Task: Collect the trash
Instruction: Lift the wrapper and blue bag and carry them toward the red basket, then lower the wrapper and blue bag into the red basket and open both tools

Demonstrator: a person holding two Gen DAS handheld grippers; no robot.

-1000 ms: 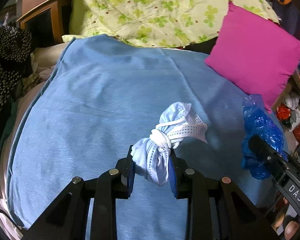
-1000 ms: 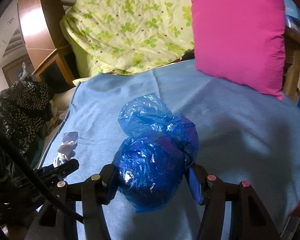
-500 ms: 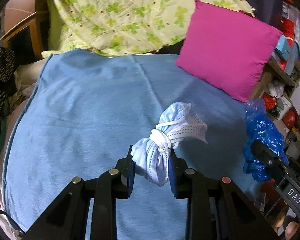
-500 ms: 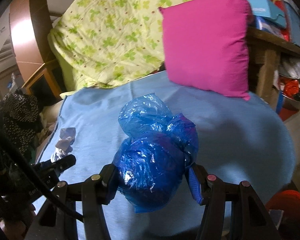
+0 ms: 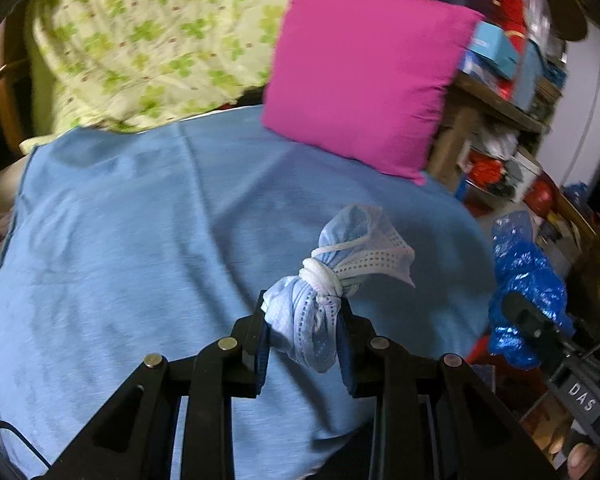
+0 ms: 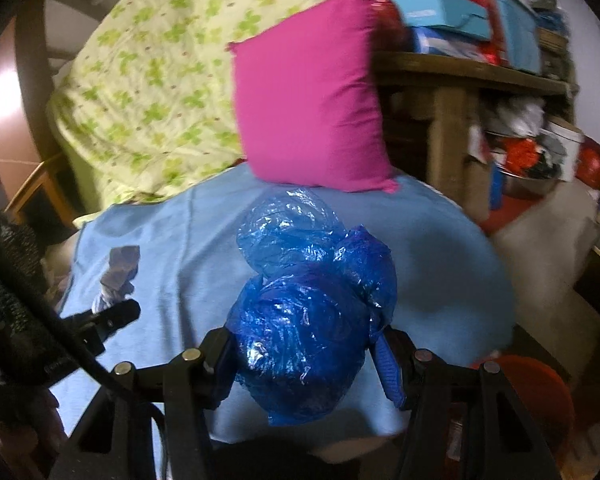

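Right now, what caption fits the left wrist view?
Left gripper clamps a knotted face mask above the blue blanket.

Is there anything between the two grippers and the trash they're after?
No. Both pieces are already gripped: the left gripper is shut on the knotted face mask, the right gripper on the blue plastic bag. No bin is clearly visible, so the way there can't be judged.

"DAS" reads on the right gripper (image 5: 534, 322) body's label.

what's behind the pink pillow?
Behind the pink pillow: a green-flowered quilt on one side, a cluttered wooden shelf on the other. What lies directly behind it is hidden.
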